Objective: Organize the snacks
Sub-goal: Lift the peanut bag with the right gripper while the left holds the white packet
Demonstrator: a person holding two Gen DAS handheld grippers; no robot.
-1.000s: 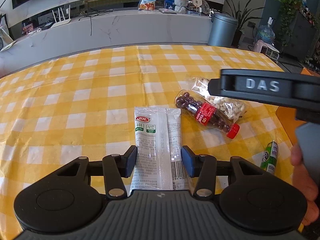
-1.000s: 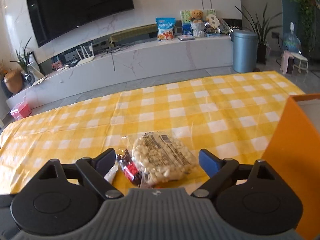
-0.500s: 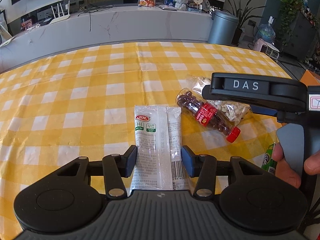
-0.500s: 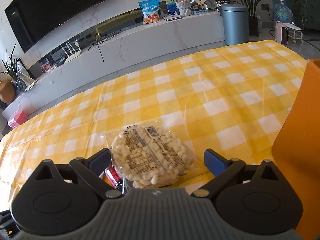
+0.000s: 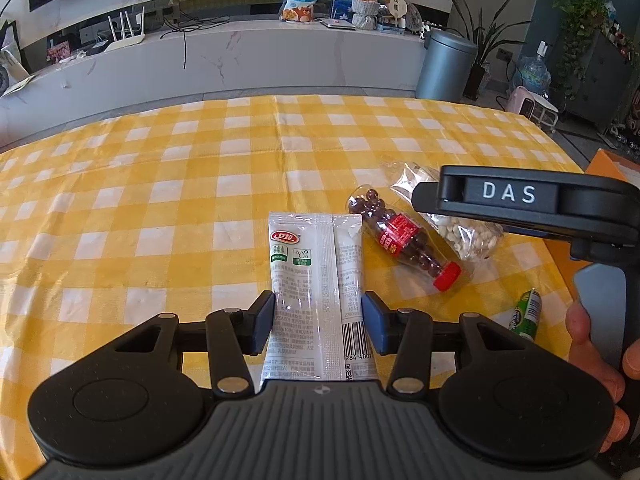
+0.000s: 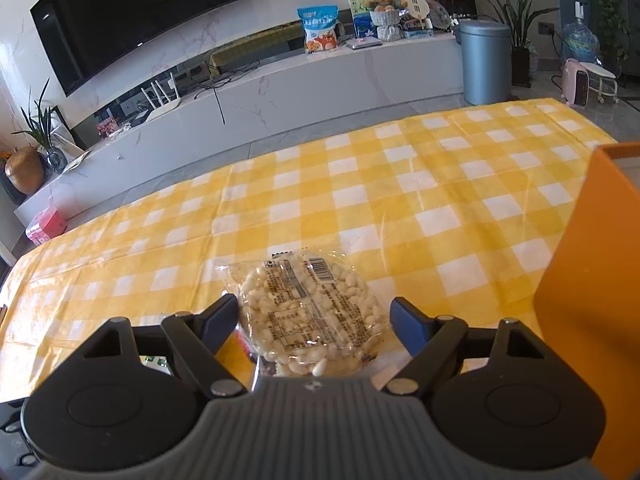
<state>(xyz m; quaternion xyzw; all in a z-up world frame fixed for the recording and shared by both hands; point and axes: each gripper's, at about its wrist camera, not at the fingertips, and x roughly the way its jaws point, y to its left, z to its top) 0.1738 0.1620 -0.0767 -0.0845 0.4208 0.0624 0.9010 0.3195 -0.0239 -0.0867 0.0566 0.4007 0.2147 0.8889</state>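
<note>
Now, left claw (image 5: 318, 322) clamping white sachet (image 5: 316, 280), right claw (image 6: 312, 322) closing around peanut bag (image 6: 310, 312)

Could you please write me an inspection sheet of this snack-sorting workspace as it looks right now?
Surface: yellow-and-white checked tablecloth, lightly creased.
Job's things: white sachet flat; bottle of chocolate balls on its side, red cap; clear bag of peanuts; small green packet; orange box at the right edge.
Clutter: nothing seen.
Grippers: left hand-held gripper shut on the sachet's sides; right hand-held gripper astride the peanut bag, jaws just been closing, gaps on both sides.
Cables: black leads on the far counter only.
Surroundings: television, router, grey bin, plants, teddy bear.
</note>
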